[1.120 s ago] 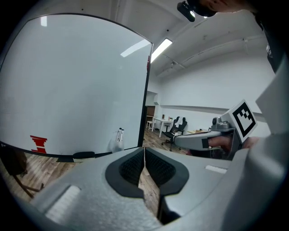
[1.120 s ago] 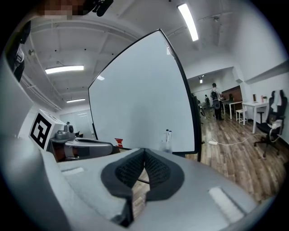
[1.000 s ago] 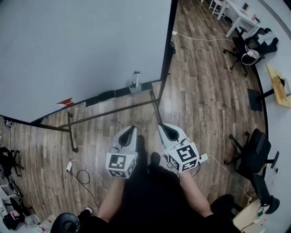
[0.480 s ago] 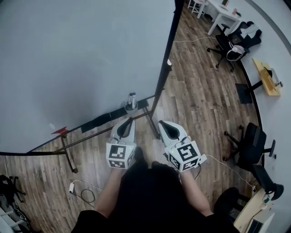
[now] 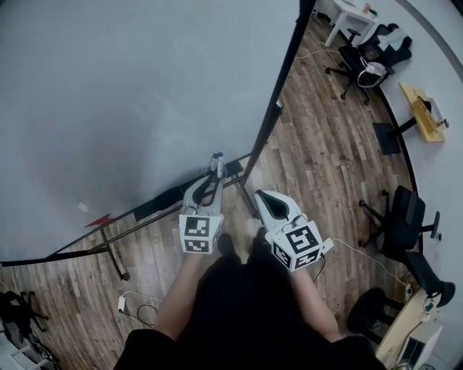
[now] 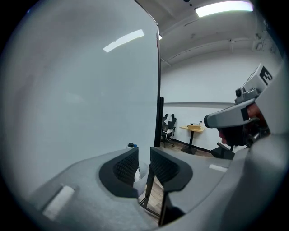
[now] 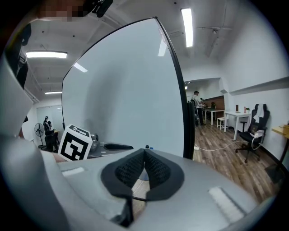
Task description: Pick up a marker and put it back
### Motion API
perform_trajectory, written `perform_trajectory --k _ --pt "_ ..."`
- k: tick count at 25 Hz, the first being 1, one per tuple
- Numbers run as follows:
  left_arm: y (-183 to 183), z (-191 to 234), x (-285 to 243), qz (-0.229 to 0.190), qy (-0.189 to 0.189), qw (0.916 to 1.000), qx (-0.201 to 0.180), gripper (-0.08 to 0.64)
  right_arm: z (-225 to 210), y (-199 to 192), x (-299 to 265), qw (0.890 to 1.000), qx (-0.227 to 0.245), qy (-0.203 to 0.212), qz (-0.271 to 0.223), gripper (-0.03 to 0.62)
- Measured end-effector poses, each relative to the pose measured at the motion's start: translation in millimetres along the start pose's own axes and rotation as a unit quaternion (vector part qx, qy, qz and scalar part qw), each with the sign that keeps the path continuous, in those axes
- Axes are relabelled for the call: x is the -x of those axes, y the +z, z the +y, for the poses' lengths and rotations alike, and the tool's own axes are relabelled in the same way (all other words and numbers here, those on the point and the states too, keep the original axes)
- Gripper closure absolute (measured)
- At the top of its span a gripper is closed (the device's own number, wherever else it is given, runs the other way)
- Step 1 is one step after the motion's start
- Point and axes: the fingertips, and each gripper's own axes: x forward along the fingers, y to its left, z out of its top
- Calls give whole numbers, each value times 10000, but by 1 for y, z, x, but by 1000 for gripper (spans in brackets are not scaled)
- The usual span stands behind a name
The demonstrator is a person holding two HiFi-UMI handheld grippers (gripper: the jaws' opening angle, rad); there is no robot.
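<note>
Markers (image 5: 217,157), dark- and blue-capped, stand upright in a small holder (image 5: 215,169) at the foot of the whiteboard (image 5: 130,94), just ahead of the left claw's tips. Nearest the head camera are the person's bare forearms (image 5: 177,300), each hand carrying a claw topped by a cube with square markers (image 5: 200,233). The left claw (image 5: 207,186) is spread, with a clear gap between its dark ribbed pads (image 6: 121,168). In the left gripper view the holder's pale body shows through that gap and the caps peek over the left pad (whether anything touches I cannot tell). The right claw (image 5: 265,199) sits just beside it, a little farther back from the board, its pads pressed together on nothing. Beyond both, the whiteboard rises on a black frame (image 5: 278,108) over a wood-plank floor (image 5: 325,152). Farther to the right stand black office chairs (image 5: 401,220), and at the far end of the room a white tabletop (image 5: 346,16).
</note>
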Motion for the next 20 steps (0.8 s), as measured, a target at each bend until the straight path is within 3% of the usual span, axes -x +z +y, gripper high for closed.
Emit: perform_trajectory --k 20 --pt "-16 24 -53 181 1029 9945 20 445 -36 -4 5 9999 6 -9 172 589"
